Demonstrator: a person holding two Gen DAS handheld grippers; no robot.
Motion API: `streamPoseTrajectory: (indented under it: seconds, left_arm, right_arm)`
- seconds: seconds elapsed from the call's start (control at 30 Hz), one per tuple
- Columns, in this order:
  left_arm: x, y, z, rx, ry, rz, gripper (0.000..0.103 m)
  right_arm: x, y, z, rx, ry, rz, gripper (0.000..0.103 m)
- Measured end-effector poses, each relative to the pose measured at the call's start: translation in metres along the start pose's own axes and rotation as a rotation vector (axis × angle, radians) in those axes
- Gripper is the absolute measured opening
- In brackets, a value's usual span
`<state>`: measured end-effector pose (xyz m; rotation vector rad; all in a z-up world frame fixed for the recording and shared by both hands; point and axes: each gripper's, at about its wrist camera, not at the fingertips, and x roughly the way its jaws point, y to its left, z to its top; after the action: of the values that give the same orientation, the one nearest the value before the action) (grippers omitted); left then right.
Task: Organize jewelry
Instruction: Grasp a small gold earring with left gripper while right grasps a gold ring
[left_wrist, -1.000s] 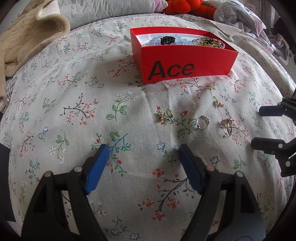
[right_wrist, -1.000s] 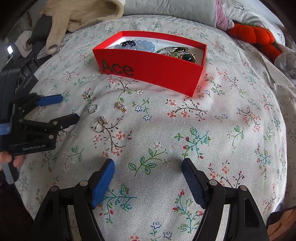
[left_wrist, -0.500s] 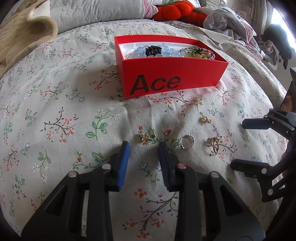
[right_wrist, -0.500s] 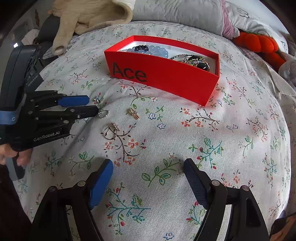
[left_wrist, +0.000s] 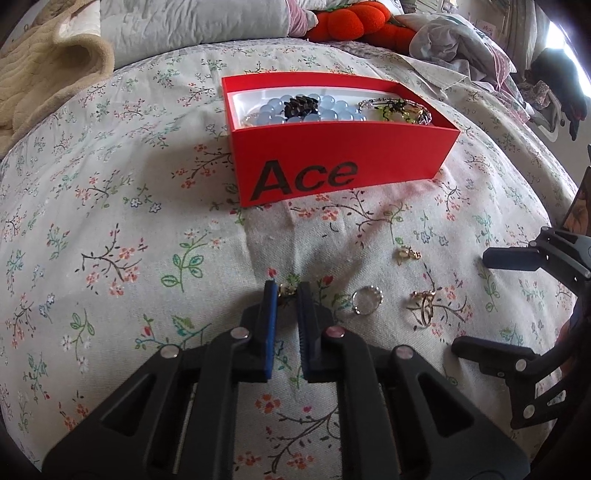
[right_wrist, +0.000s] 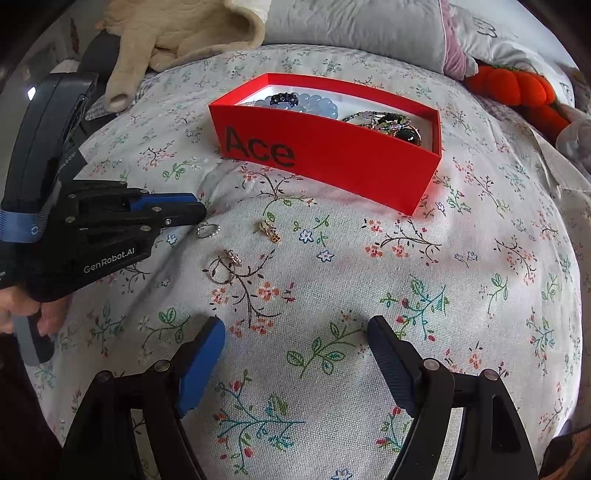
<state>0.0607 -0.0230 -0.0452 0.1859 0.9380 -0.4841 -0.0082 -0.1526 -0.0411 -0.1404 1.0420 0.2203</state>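
**Left tool pinching a small gold piece on the bed**

We are gripping a small gold trinket (left_wrist: 286, 290) between the blue pads of our left tool (left_wrist: 287, 295), whose fingers are drawn in close around it, right down on the floral bedspread (left_wrist: 110, 240). In the right wrist view the trinket is hiding behind that tool (right_wrist: 192, 218), so only the left view is showing it. Just to its right a beaded silver ring (left_wrist: 366, 300) is lying, then a gold ring (left_wrist: 424, 308) with a stone setting, and a little gold charm (left_wrist: 406, 254) is sitting a bit farther toward the box. All three are lying apart from one another.

Beyond them the red box (left_wrist: 343, 162) marked "Ace" is standing open, holding a pale blue bead bracelet (left_wrist: 314, 110) and a tangle of darker pieces (left_wrist: 399, 109).

Our right tool (right_wrist: 295, 339) is hovering over the bedspread with its fingers spread wide, holding nothing. An orange plush toy (right_wrist: 517, 88) is lying at the far edge.
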Motion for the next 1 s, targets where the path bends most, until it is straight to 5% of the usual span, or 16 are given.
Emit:
streamPoseTrajectory:
  seconds: [0.47, 1.0]
  left_arm:
    - [-0.016, 0.02, -0.007, -0.05, 0.019, 0.013, 0.009]
    - [-0.027, 0.033, -0.009, -0.082, 0.017, 0.008, 0.009]
  right_arm:
    - [0.01, 0.019, 0.017, -0.013, -0.019, 0.048, 0.08]
    - [0.014, 0.027, 0.026, -0.048, -0.031, 0.131, 0.033]
